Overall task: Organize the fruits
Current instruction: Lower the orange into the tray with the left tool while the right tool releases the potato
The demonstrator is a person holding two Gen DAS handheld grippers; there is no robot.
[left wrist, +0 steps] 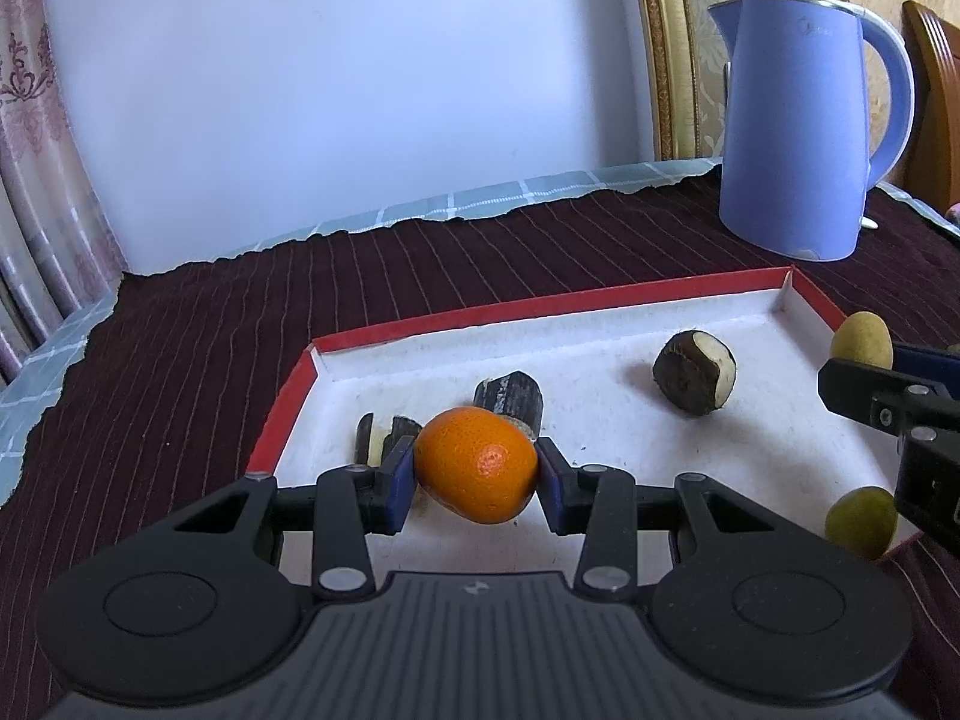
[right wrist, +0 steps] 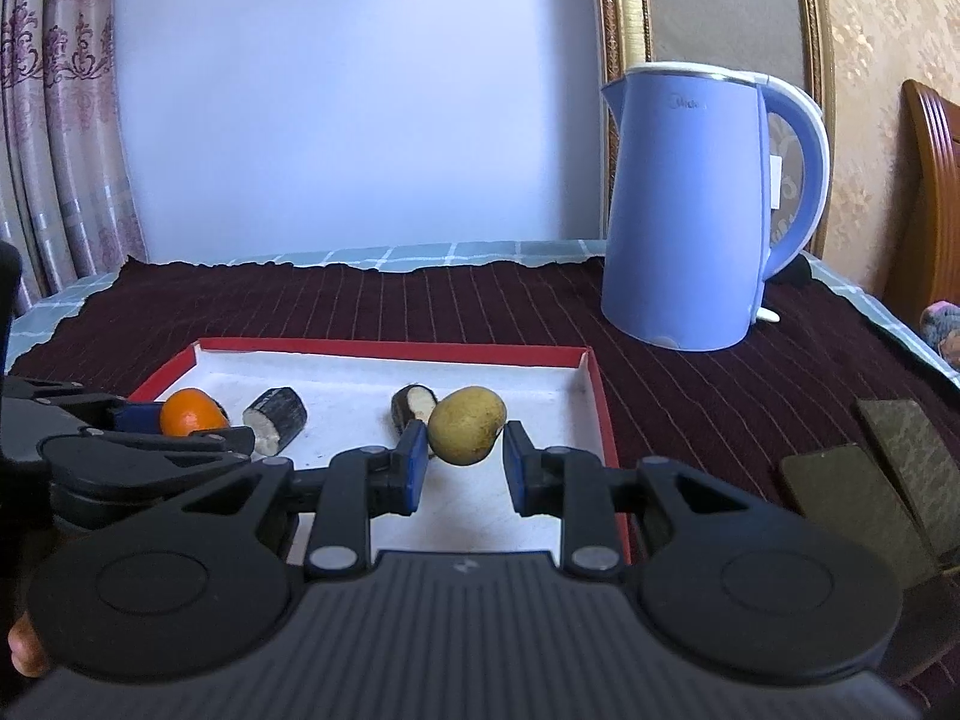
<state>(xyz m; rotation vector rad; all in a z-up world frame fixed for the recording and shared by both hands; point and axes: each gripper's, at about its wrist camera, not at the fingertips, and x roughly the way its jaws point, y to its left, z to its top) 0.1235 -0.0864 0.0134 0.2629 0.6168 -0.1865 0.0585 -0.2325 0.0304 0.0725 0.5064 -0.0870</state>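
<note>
left hand-held gripper [left wrist: 477,474] pinching orange [left wrist: 477,465] | right hand-held gripper [right wrist: 465,459] pinching yellow fruit [right wrist: 467,425] (over tray [right wrist: 384,350])

Soft bluish daylight, sharp focus, fisheye-curved edges, faint shadows

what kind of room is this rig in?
Probably a home, perhaps a living or dining room: a blue electric kettle stands on a cloth-covered table, patterned curtains hang at left, and a carved wooden chair sits against wallpaper at right.
</note>
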